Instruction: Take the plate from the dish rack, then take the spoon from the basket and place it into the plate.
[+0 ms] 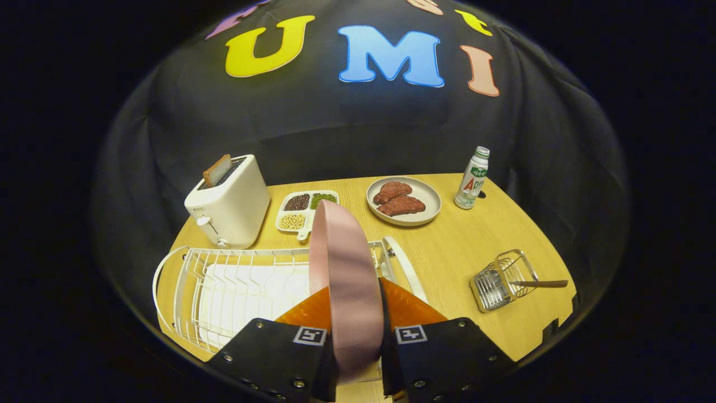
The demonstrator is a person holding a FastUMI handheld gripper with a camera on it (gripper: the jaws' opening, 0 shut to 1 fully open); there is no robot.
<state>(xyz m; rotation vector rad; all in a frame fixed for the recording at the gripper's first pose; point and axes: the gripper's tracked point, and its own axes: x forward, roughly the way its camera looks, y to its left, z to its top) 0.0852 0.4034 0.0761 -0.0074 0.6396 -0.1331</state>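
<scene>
Fingers (358,316) clamped on pink plate (344,268)

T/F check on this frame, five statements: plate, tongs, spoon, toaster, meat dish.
1. The tongs are shut on the pink plate, held on edge between the fingers. True.
2. The spoon already lies in the pink plate. False: it sits in the wire basket, handle sticking out over the rim.
3. A slice of toast stands in the white toaster. True.
4. The grey plate beyond the dish rack is bare. False: it holds two pieces of meat.
5. The bottle lies on its side. False: it stands upright beside the grey plate.
</scene>
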